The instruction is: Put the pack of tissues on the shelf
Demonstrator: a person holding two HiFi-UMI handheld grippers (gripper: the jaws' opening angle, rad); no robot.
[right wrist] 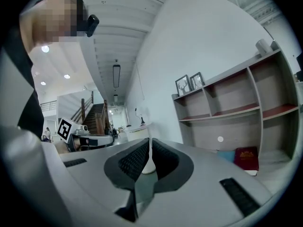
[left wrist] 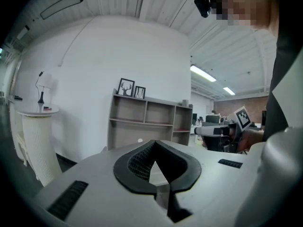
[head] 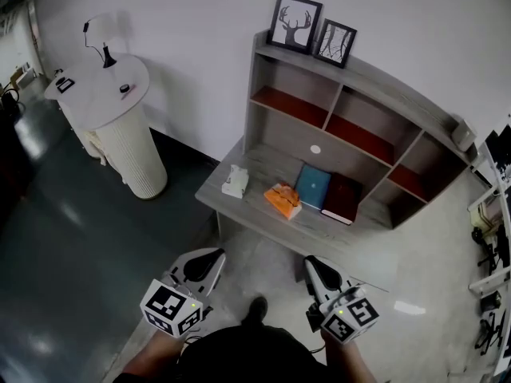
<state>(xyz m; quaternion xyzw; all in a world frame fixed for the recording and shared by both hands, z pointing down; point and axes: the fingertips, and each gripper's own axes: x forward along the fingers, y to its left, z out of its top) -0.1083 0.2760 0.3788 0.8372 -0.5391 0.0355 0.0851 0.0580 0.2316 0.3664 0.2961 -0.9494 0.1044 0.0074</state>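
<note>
A white pack of tissues [head: 235,180] lies at the left end of the grey desk [head: 343,242], beside an orange pack [head: 283,200]. The shelf unit [head: 351,106] rises from the back of the desk, with open compartments. My left gripper [head: 209,255] and right gripper [head: 311,262] hang low in the head view, in front of the desk and well short of it. Both are shut with nothing between the jaws. In the left gripper view the shut left gripper [left wrist: 152,148] faces the distant shelf unit [left wrist: 147,122]. The right gripper [right wrist: 150,143] has the shelf unit [right wrist: 232,108] on its right.
A blue book [head: 313,186] and a dark red book [head: 343,198] lie on the desk right of the orange pack. Two framed pictures [head: 295,22] stand on top of the shelf. A round white pedestal table [head: 100,86] with a small lamp stands to the left.
</note>
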